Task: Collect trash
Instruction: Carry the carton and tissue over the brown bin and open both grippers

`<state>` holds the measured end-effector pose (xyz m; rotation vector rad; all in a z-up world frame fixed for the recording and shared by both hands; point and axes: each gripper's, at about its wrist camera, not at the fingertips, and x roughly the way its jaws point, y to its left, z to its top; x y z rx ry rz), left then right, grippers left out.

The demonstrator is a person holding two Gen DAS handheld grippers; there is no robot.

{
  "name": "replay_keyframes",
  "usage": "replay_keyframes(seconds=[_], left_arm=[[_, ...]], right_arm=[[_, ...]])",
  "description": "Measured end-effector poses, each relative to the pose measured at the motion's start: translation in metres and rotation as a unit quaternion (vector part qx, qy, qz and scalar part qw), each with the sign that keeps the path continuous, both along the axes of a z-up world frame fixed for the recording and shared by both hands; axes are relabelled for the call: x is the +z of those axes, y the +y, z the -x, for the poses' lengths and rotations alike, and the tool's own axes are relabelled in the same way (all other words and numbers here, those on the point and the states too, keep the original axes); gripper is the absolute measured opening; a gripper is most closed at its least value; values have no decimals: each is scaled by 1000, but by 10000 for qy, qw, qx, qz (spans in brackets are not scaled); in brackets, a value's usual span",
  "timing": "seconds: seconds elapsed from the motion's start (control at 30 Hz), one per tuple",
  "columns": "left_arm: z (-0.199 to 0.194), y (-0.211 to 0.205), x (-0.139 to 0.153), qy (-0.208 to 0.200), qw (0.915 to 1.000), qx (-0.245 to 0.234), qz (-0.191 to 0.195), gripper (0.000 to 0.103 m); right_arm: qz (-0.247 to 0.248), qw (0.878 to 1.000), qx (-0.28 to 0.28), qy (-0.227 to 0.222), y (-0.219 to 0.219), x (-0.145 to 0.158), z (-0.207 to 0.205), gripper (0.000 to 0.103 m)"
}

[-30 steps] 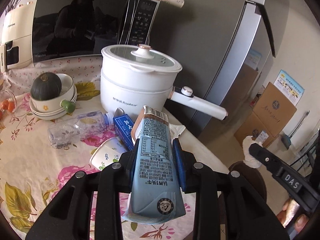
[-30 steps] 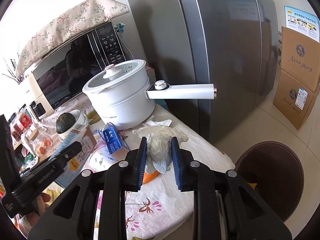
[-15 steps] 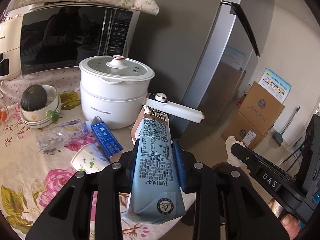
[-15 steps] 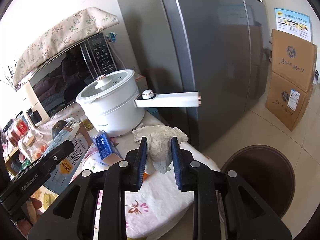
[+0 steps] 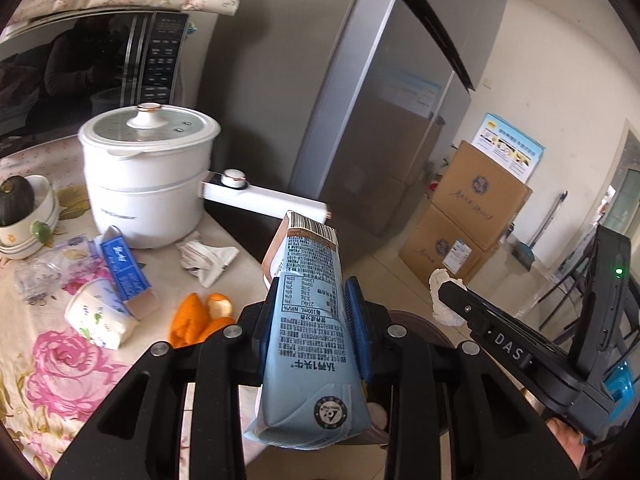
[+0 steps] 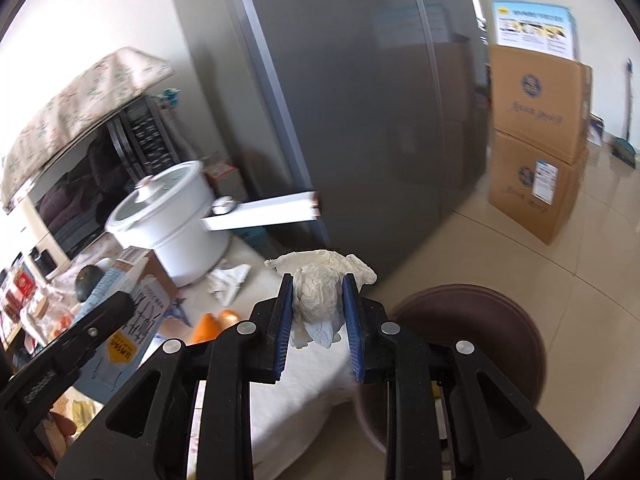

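Observation:
My left gripper [image 5: 312, 300] is shut on a light blue milk carton [image 5: 310, 336] and holds it over the table's right edge. My right gripper [image 6: 318, 292] is shut on a crumpled white tissue [image 6: 318, 302], held beside the table above a dark brown trash bin [image 6: 476, 344]. The tissue also shows in the left wrist view [image 5: 444, 296], and the carton in the right wrist view [image 6: 132, 312]. On the table lie orange peels [image 5: 200, 320], a paper cup [image 5: 100, 316], a small blue box [image 5: 124, 268], a white wrapper [image 5: 208, 258] and a clear plastic bottle [image 5: 48, 268].
A white electric pot [image 5: 148, 172] with a long handle [image 5: 264, 200] stands at the table's back, before a microwave [image 5: 92, 72]. Bowls with a dark squash [image 5: 16, 204] are at the left. A grey fridge [image 6: 360, 100] and stacked cardboard boxes [image 6: 536, 140] stand behind the bin.
Both grippers have swung right, away from the table toward the bin, with the carton and the tissue still held. The orange peels and the wrapper have come into the left wrist view.

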<state>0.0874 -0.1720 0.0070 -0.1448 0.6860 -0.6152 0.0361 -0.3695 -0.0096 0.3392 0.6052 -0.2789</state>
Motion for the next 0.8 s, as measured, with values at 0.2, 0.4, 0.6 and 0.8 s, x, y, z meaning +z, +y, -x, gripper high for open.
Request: replay_keyframes(seconds=[0.2,0.4,0.6,0.8], left_arm=[[12,-36,-5,61,9994,-346,-6,31],[19,-75,-14,216,9975,-679,3,31],[20,-114,-25,539,9935,-1007,17,31],[22,-147,-32,692,9897,-1255,17,32]], right_arm=[[-132,9981,-583,175,-54,-13,17,24],[-325,9931,-1048,421,-104,-30,33,25],[-609,9864,-1453,468,-129,-39,42,79],[-540,9752,-2132,250,-148,-31,64,96]])
